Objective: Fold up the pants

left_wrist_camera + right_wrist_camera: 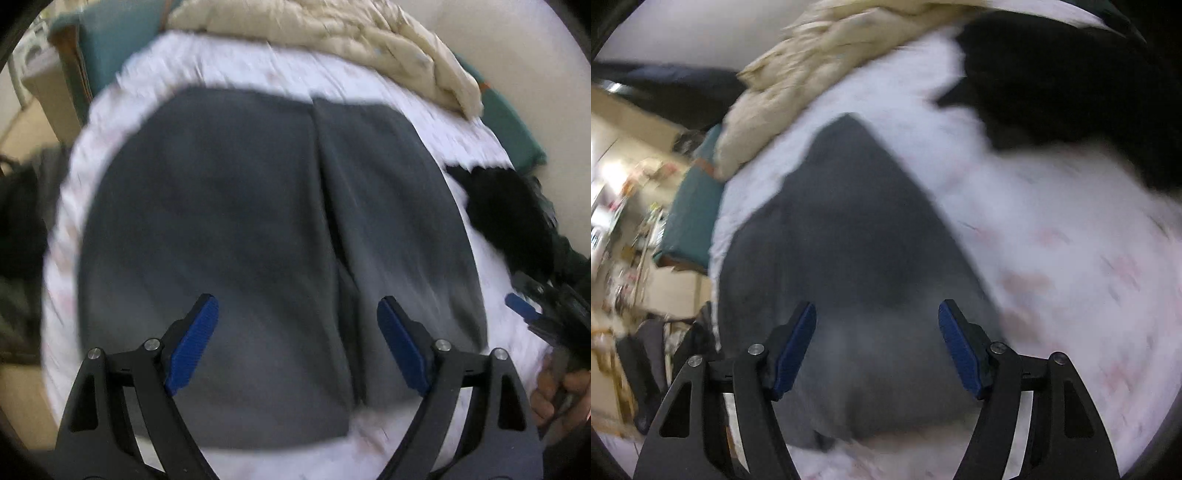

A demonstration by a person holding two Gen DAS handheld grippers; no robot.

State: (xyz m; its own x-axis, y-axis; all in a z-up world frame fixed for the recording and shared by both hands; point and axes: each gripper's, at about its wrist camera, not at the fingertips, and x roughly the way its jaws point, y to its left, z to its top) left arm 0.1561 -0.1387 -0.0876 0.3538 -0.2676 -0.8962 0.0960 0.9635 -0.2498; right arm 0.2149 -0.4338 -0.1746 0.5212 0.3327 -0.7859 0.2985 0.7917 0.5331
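The dark grey pants (229, 236), soft matte knit, lie folded flat on the bed's white sheet (258, 70); a crumpled beige quilt (332, 29) is heaped behind; the left tongs (297, 341) and right tongs (877, 345) hover wide, ribbed blue pads empty.

Bed, white sheet (258, 70) with faint pink print. Lying on it: grey pants (229, 236), flat; cream quilt (332, 33), bunched; black garment (1052, 81).
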